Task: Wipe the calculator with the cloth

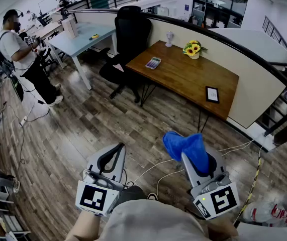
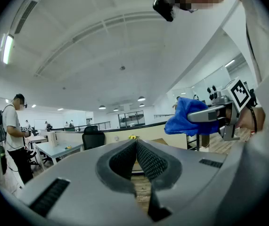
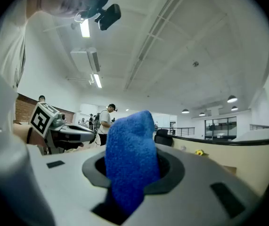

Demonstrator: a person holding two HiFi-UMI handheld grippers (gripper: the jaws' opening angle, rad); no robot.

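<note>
Left gripper [image 2: 135, 149]: jaws pressed together, nothing between. Right gripper [image 3: 133, 171]: jaws clamped on blue cloth [image 1: 184, 145], which sticks up past tips. Both held above wood floor. Calculator [image 1: 153, 63] well ahead on desk [image 1: 188, 77], near flowers [image 1: 193, 49]; chair [image 1: 130, 36] beside desk.

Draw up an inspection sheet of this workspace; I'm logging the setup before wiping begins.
Surface: wooden desk, across the floor from the person.
Job's things: calculator near the desk's left end; cloth in the right hand-held gripper.
Clutter: flowers, white figurine and dark frame on the desk.
Grippers: left hand-held gripper shut, empty; right shut on the cloth.
Cables: white cable and yellow-black cable on the floor.
Surroundings: black chair by the desk; bystander near a pale table.
</note>
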